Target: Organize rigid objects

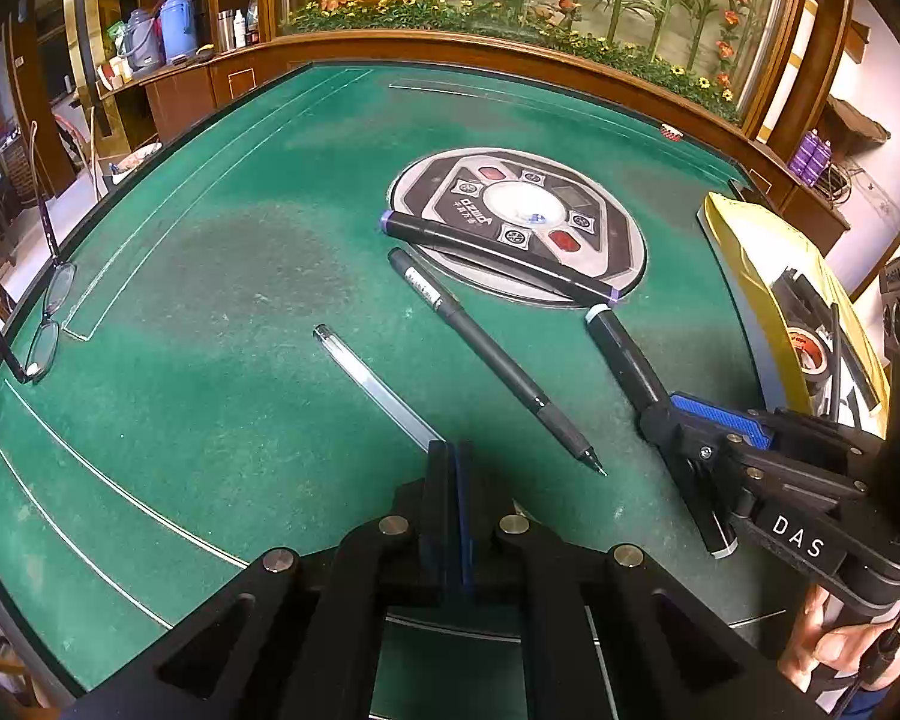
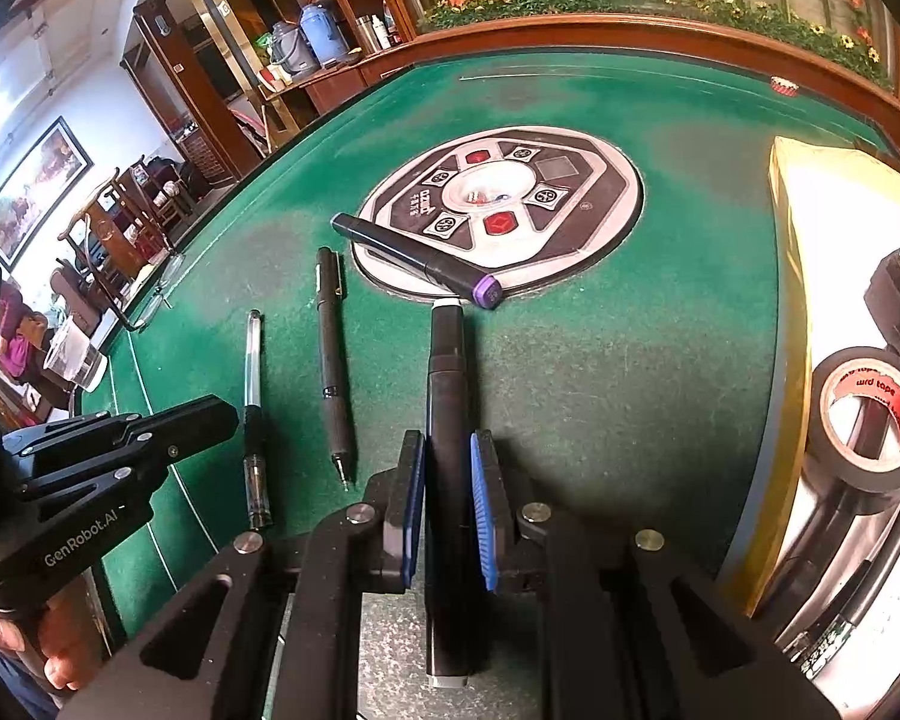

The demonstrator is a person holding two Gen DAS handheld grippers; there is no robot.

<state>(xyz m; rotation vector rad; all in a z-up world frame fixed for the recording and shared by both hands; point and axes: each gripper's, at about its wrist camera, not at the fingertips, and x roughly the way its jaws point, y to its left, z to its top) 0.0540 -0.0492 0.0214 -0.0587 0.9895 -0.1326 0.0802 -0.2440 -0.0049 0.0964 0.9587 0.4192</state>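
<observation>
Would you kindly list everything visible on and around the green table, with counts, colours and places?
Marker, purple-capped: 1, black, across the round centre panel's edge.
Marker, white-ended: 1, black, between the right jaws.
Gel pen: 1, black, mid-table.
Clear pen: 1, transparent, by the left gripper.
Glasses: 1, dark-framed, left edge.
Centre panel: 1, grey-black.
Yellow box: 1, right side.
Tape roll: 1, black, inside the box.
Left gripper: jaws shut, empty.
Right gripper: clamped on the white-ended marker.
</observation>
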